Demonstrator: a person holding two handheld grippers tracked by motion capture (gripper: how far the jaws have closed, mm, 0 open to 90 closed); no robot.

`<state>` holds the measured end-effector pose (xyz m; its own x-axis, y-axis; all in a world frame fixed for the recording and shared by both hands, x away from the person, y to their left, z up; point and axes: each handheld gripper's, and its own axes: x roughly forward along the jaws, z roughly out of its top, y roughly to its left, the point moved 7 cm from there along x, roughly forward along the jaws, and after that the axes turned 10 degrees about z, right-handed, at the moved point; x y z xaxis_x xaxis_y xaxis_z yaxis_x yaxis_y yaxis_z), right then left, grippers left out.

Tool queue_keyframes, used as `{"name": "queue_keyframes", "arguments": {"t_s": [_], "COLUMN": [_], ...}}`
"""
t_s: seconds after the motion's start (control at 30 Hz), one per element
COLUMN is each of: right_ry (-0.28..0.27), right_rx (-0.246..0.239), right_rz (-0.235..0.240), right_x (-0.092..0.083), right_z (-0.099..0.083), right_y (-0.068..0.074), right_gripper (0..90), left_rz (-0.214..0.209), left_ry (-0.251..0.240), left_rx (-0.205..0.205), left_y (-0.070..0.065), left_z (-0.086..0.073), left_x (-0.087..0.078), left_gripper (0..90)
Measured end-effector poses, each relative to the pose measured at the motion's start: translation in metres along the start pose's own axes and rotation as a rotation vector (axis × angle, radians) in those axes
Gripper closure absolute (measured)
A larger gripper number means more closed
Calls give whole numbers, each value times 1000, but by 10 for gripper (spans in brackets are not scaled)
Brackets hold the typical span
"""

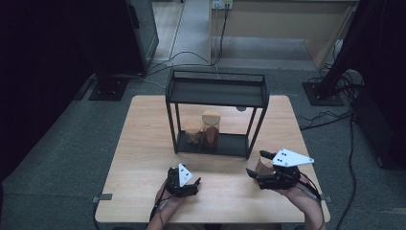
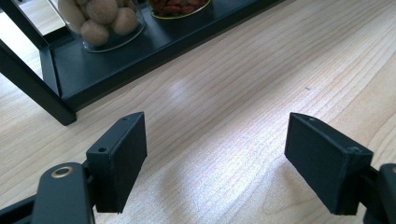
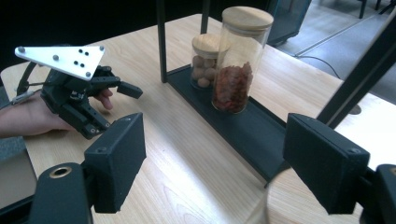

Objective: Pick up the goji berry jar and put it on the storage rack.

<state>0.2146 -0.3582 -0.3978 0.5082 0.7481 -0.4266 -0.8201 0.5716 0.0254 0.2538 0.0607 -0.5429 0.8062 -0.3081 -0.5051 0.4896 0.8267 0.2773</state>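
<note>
We see two glass jars with wooden lids standing side by side on the bottom shelf of a black rack (image 1: 216, 91) at the middle of the table (image 1: 139, 143); the tall jar (image 3: 239, 60) holds red dried pieces, and the short jar (image 3: 205, 60) just beside it holds pale brown balls; the two look to be touching or nearly so, and we cannot tell which; the rack's top tray is bare. In front of the rack, near the table's front edge, we see both grippers held low over the wood; the left gripper (image 1: 184, 181) has its jaws spread wide with bare table between them; the right gripper (image 1: 261, 167) also has its jaws wide apart, and a pale round thing (image 1: 263, 166) lies between them, its lower part showing at the bottom of the right gripper view; we cannot tell what it is.
</note>
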Motion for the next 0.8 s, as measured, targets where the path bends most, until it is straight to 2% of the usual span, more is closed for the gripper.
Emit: {"name": "queue_keyframes", "arguments": {"t_s": [0.8], "right_ry": [-13], "right_rx": [18], "right_rz": [-66], "right_x": [-26], "right_z": [-4], "right_y": [-3], "right_gripper": [212], "left_rz": [3], "left_ry": [2], "left_rx": [7], "left_y": [-1], "left_z": [0], "left_x": [0], "left_gripper": [210]}}
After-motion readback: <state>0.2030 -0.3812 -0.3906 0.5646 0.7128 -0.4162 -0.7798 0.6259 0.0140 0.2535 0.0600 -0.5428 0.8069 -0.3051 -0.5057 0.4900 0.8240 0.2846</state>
